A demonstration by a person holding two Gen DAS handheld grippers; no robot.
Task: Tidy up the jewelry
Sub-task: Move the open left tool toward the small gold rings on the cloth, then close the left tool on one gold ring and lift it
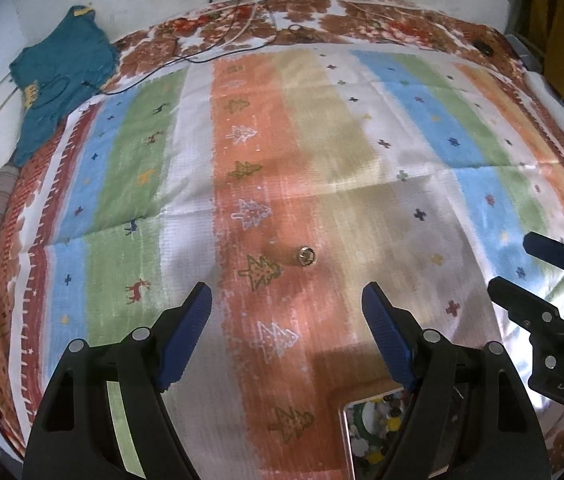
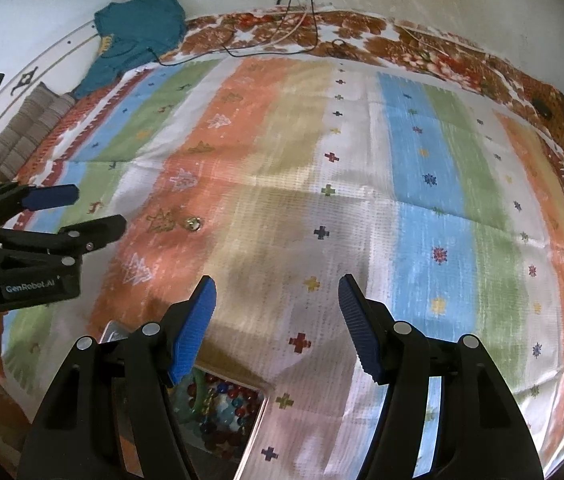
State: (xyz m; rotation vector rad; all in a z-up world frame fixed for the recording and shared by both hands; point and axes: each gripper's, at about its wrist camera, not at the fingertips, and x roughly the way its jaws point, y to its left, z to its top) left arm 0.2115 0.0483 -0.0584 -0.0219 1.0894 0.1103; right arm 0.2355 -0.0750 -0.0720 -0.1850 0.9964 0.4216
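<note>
both grippers, left gripper [image 1: 286, 308] and right gripper [image 2: 277, 300], hover spread above the bead tray [image 2: 255, 412]; a lone ring [image 1: 306, 256] waits farther off on the striped cloth [image 1: 422, 128].

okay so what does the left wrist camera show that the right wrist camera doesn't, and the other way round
Only the left wrist view shows the left claw from behind, open over the orange stripe, and the long white object at the cloth's far right edge.

Only the right wrist view shows the right claw from behind, open, the printed label on the left tool, and a clear look at the beads filling the tray.

Both show the small silver ring lying alone on the striped cloth, the teal garment, the cables and part of the tray.
</note>
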